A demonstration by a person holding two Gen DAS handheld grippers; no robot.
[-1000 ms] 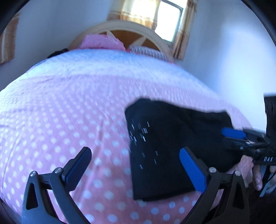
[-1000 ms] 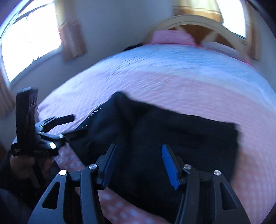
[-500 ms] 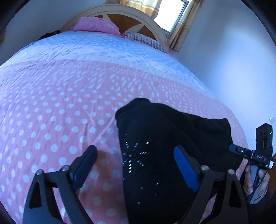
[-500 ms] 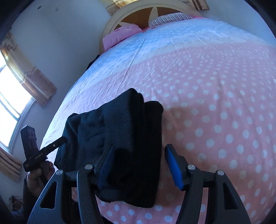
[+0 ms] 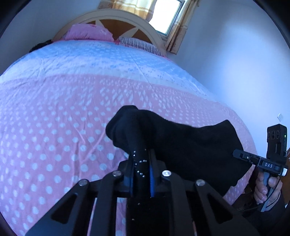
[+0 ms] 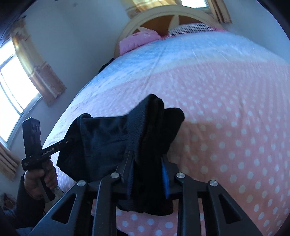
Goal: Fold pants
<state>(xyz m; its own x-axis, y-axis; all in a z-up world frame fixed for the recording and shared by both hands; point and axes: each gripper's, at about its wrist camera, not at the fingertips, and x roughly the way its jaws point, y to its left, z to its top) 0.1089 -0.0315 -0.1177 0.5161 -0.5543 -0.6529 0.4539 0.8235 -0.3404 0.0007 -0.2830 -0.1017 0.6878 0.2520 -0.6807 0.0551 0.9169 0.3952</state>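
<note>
Closest in, the left gripper is clamping a bunched strip of the black pants, the bit with small white specks on it, and its jaws are sitting narrow with just that fabric between the blue pads. Over on the other side, the right gripper is pinching a thicker wad of the same pants, jaws a bit wider apart because the cloth is filling the gap. In the left wrist view the right gripper is showing at the far right, its tip touching the pants' right edge, with the person's hand wrapped round the handle.

The pants are lying folded in a dark heap on the near corner of the bed, close to the bed's side edge, and part of the fabric is hanging down toward that edge below the grippers. One corner of the bundle is poking up in a rounded peak.

Past the pants, the pink polka-dot cover is running wide and flat, so lots of room toward the middle. Further back it's turning into a pale blue band, then a pink pillow and a striped pillow against the curved headboard, with a curtained window behind.
</note>
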